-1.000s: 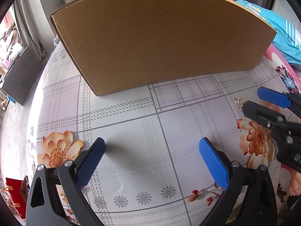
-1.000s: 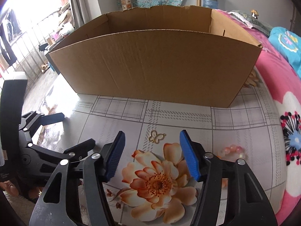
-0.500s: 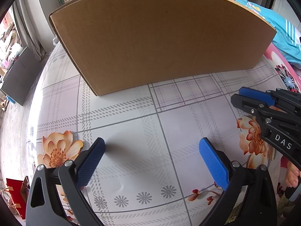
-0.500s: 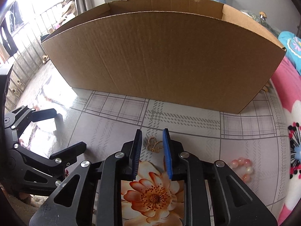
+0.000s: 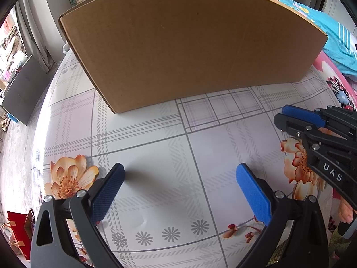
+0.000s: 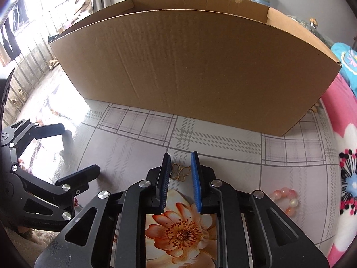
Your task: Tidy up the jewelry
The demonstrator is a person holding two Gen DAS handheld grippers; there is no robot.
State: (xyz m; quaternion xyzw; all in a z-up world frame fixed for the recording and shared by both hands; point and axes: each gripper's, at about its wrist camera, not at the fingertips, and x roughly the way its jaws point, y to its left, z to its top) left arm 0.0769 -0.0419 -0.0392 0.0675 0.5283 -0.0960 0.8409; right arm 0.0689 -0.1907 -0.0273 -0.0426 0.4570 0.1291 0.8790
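Note:
A small gold butterfly ornament [image 6: 180, 172] lies on the flowered tablecloth [image 6: 234, 156], just in front of the cardboard box [image 6: 200, 67]. My right gripper [image 6: 180, 156] has its blue pads pressed on the butterfly's two sides. In the left wrist view the right gripper [image 5: 281, 117] comes in from the right edge and hides the butterfly. A pink and white bead bracelet [image 6: 285, 201] lies to the right of the right gripper. My left gripper [image 5: 180, 172] stands open low over the cloth with nothing between its fingers; the right wrist view shows it at far left [image 6: 74, 149].
The big open cardboard box [image 5: 189, 49] fills the far side of the table [image 5: 145, 134]. A pink flowered blanket [image 6: 348, 178] and a turquoise cloth [image 5: 334, 44] lie to the right. The floor and a red bag [image 5: 17, 230] are at the left.
The right gripper's jaws have closed from wide apart onto the gold butterfly and moved a little forward toward it. The left gripper has not moved.

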